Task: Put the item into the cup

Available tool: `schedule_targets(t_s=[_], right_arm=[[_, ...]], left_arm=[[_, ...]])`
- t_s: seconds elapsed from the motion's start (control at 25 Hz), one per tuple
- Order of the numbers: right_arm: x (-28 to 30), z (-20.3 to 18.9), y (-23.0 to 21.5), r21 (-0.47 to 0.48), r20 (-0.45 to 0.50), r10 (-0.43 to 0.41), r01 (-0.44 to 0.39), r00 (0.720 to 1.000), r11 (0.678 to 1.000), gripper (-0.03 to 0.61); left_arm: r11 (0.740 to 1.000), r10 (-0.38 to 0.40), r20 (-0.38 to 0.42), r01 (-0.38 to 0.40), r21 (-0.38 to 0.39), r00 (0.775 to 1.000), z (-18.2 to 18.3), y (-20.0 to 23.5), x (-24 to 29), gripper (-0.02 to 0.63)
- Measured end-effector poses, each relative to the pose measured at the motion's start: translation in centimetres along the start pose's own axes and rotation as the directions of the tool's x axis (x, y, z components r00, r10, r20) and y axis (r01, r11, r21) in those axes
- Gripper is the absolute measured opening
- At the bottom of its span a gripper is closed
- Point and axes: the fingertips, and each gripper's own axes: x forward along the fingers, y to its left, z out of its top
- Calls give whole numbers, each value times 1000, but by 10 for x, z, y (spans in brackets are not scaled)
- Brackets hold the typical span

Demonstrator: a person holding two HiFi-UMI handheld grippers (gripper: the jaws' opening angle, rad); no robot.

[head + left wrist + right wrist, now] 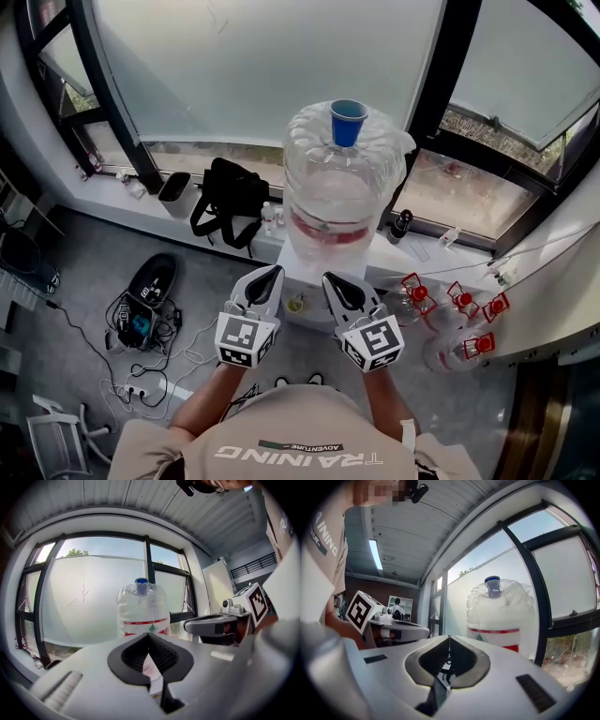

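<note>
I see my left gripper [270, 275] near me, left of centre, its jaws pressed together with nothing between them. Just to its right, my right gripper [332, 279] is likewise closed and empty. Farther off, the blue cup [349, 122] stands upright atop the big water jug [342, 202].

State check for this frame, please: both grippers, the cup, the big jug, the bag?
left gripper: jaws shut, nothing between them.
right gripper: jaws shut, nothing between them.
blue cup: upright, mouth up, sitting on top of the jug; nothing visible inside.
water jug: standing upright by the window.
black bag: slumped on the ledge, left of the jug.
</note>
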Motion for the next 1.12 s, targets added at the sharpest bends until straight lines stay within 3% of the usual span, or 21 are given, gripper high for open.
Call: schedule_targets(t_s=[0.28, 0.64, 1.12], right_arm=[[-2, -9, -11, 1, -12, -51, 51, 999, 999, 11], [2, -14, 1, -44, -33, -46, 44, 998, 998, 11], [-6, -21, 11, -10, -30, -91, 91, 995, 996, 11]], left_arm=[[1000, -9, -12, 9, 1, 1000, -9, 4, -3, 9], [1000, 10, 1, -10, -10, 1000, -12, 11, -8, 9], [999, -13, -10, 12, -38, 1000, -26, 9, -27, 9]])
